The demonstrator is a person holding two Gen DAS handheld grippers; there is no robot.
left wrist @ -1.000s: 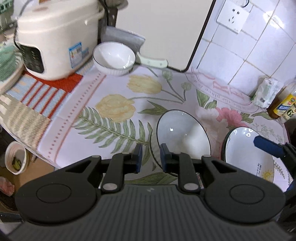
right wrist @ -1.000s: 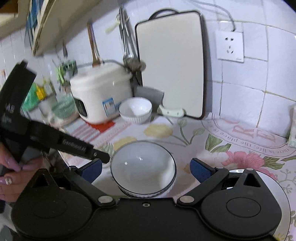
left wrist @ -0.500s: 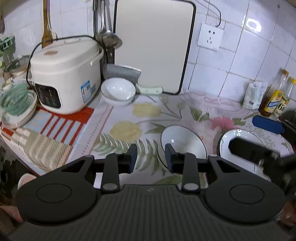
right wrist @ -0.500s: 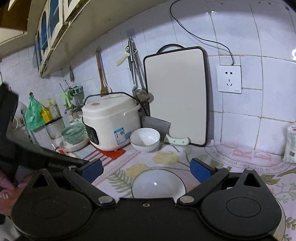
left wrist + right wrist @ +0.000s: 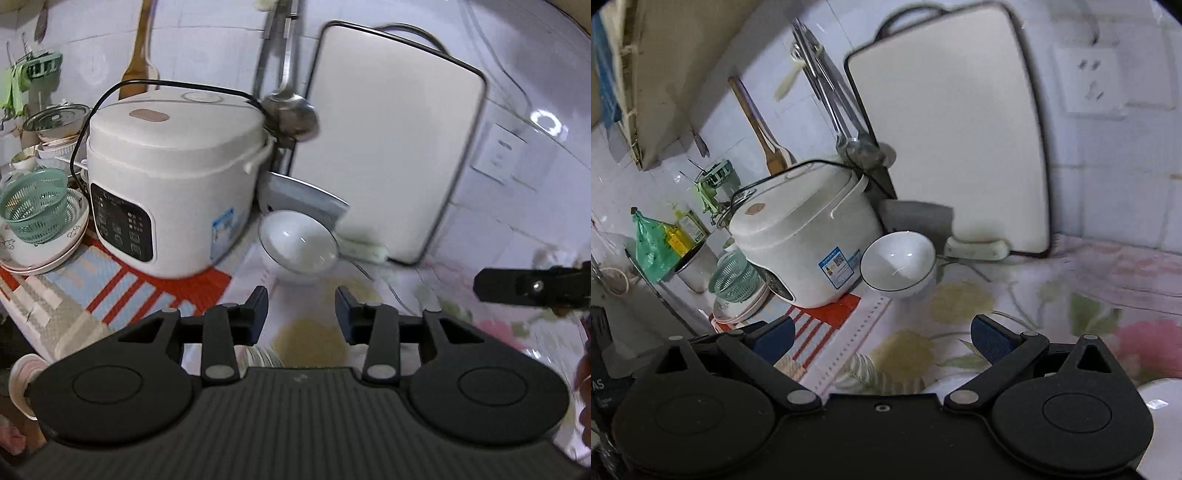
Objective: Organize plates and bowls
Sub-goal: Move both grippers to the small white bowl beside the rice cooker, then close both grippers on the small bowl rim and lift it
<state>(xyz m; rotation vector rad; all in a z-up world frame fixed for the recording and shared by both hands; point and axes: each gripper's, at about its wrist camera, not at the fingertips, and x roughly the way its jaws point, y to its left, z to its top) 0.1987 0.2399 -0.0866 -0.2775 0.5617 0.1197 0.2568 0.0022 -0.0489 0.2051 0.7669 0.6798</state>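
White wall tiles form the background, and a floral-printed cloth (image 5: pixel 960 299) covers the table (image 5: pixel 110 291).

Left wrist view:
- The left claw (image 5: pixel 301 308) is seen at lower centre, released, with its jaws apart and nothing between them.
- A small white ceramic bowl with a dark rim (image 5: pixel 298 243) is located on the table just above the claw, at frame centre.
- A white electric rice cooker (image 5: pixel 173 177) stands to the left of the bowl on a red-striped mat (image 5: pixel 122 284).
- A large white cutting board with a dark edge (image 5: pixel 388 147) is leaned against the wall at upper right.
- A green plastic colander (image 5: pixel 35 205) is set in stacked white plates (image 5: pixel 44 251) at the left edge.
- Part of the right claw (image 5: pixel 532 286) enters at the right edge.

Right wrist view:
- The right claw (image 5: pixel 882 341) is shown at the bottom, released, with its blue-padded jaws spread wide and empty.
- The white bowl (image 5: pixel 898 263) is positioned at centre, just beside the rice cooker (image 5: pixel 801 236) and below the cutting board (image 5: pixel 949 129).
- The rim of a second white dish (image 5: pixel 1160 398) is visible at lower right; blur prevents its type from being determined.
- A metal ladle (image 5: pixel 864 149) is hung on the wall above the cooker.
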